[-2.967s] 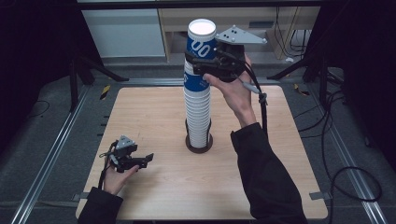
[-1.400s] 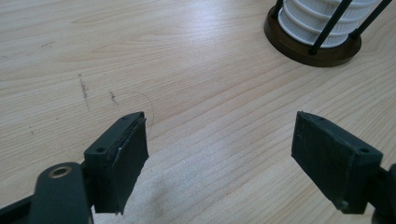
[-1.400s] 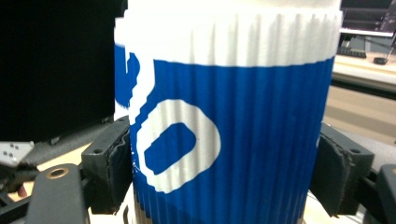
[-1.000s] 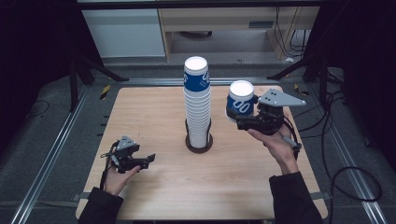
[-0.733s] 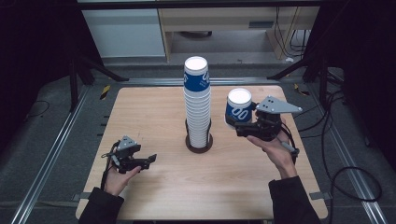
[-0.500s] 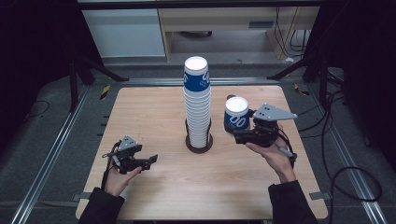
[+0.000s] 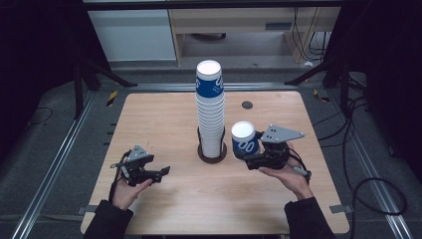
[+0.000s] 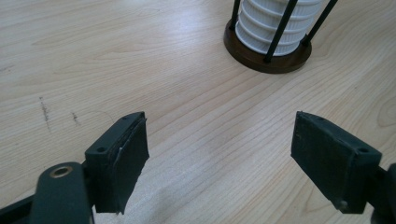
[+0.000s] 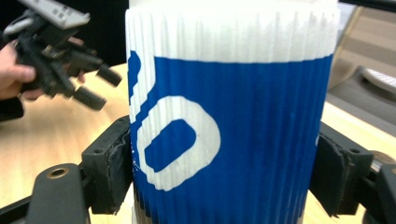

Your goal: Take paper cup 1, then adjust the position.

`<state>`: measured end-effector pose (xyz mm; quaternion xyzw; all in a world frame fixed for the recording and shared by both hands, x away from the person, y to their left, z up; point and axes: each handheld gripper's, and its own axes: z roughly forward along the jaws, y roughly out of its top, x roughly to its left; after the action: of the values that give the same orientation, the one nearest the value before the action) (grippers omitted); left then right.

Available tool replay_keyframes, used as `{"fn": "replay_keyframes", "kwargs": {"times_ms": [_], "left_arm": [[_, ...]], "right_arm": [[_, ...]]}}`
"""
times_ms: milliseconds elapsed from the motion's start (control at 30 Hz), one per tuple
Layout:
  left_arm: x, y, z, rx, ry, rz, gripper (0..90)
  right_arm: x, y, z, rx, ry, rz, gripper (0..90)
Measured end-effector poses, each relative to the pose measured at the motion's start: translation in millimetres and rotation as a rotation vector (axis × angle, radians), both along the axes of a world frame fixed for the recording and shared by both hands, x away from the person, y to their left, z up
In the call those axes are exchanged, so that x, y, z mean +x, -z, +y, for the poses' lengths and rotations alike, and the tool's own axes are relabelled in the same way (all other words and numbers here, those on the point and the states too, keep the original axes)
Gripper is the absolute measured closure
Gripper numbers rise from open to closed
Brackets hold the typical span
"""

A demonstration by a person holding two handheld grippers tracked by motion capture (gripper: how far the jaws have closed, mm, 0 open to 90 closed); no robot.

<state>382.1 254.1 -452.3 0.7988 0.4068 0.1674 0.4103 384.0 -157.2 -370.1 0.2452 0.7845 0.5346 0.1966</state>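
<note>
the right tool (image 7: 251,160) is clamping one blue-and-white cup (image 7: 244,140), upright and low over the table (image 7: 164,114), just right of the tall cup stack (image 7: 210,112). setting it down is what's left. the left tool (image 7: 158,173) is resting near-left, jaws apart and empty.

My right gripper (image 7: 247,160) sits low, jaws clamped tight. My left gripper (image 7: 161,173) rests near the table edge, jaws spread wide, holding nothing.
</note>
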Motion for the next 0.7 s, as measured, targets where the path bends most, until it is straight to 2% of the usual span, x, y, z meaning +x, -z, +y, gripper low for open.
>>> {"fn": "replay_keyframes", "kwargs": {"times_ms": [67, 167, 267, 567, 700], "left_arm": [[-0.5, -1.1, -0.5, -0.007, 0.009, 0.002, 18.4], [-0.9, -1.6, -1.2, -0.007, 0.02, 0.002, 18.5], [-1.7, -2.6, -2.8, -0.003, 0.038, 0.004, 18.5], [-4.9, -5.6, -11.1, -0.003, 0.107, 0.014, 18.4], [-7.6, -8.6, -13.6, -0.01, 0.134, 0.014, 18.4]], "right_arm": [[-0.9, 5.2, 2.8, -0.023, -0.032, 0.013, 20.1], [-1.4, 7.0, 4.4, -0.04, -0.042, 0.016, 20.1], [-1.6, 10.9, 6.4, -0.036, -0.066, 0.025, 20.1], [-2.5, 24.5, 13.6, -0.084, -0.137, 0.05, 20.1], [-2.6, 30.4, 19.0, -0.126, -0.168, 0.056, 20.1]]}}
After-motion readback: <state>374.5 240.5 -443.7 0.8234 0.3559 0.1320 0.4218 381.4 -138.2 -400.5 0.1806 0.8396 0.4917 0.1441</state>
